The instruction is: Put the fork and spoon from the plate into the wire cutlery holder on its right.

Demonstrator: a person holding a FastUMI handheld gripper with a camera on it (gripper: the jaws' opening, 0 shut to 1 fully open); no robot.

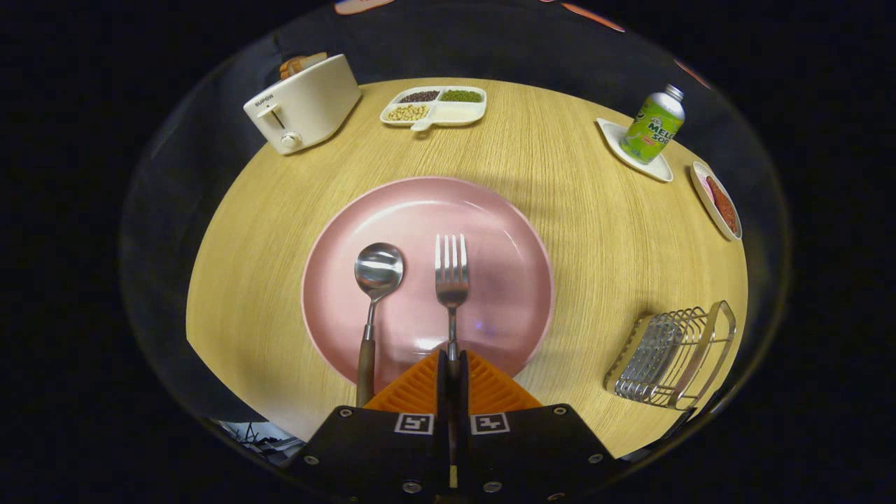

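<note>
Right now the gripper (pixel 453 364) has its two fingers drawn close together around the handle of the fork (pixel 451 276), the handle running back into the narrow slot between them, so both fingers look pressed on it. Fork lies on the pink plate (pixel 504 231), tines pointing away from the fingers, head just ahead of the fingertips, roughly centre of the plate. Spoon (pixel 375 287) lies beside the fork on its left, parallel, bowl away from the gripper, not touching the fork; its darker handle end crosses the near rim of the plate and sits just left of the left finger, apart from it. Plate rests on a round wooden table (pixel 595 231), directly ahead of the fingers, near rim partly under the fingertips. Wire cutlery holder (pixel 672 357) stands on the table to the right of the plate, well apart from it, off to the right of the fingers, near the table edge. Beyond the plate: a cream toaster (pixel 304 101) far left, a divided tray (pixel 434 106) with beans and seeds at the far side, a green bottle (pixel 653 126) standing on a small white dish (pixel 654 169) far right, and another small dish (pixel 714 203) with something red just right of that.
</note>
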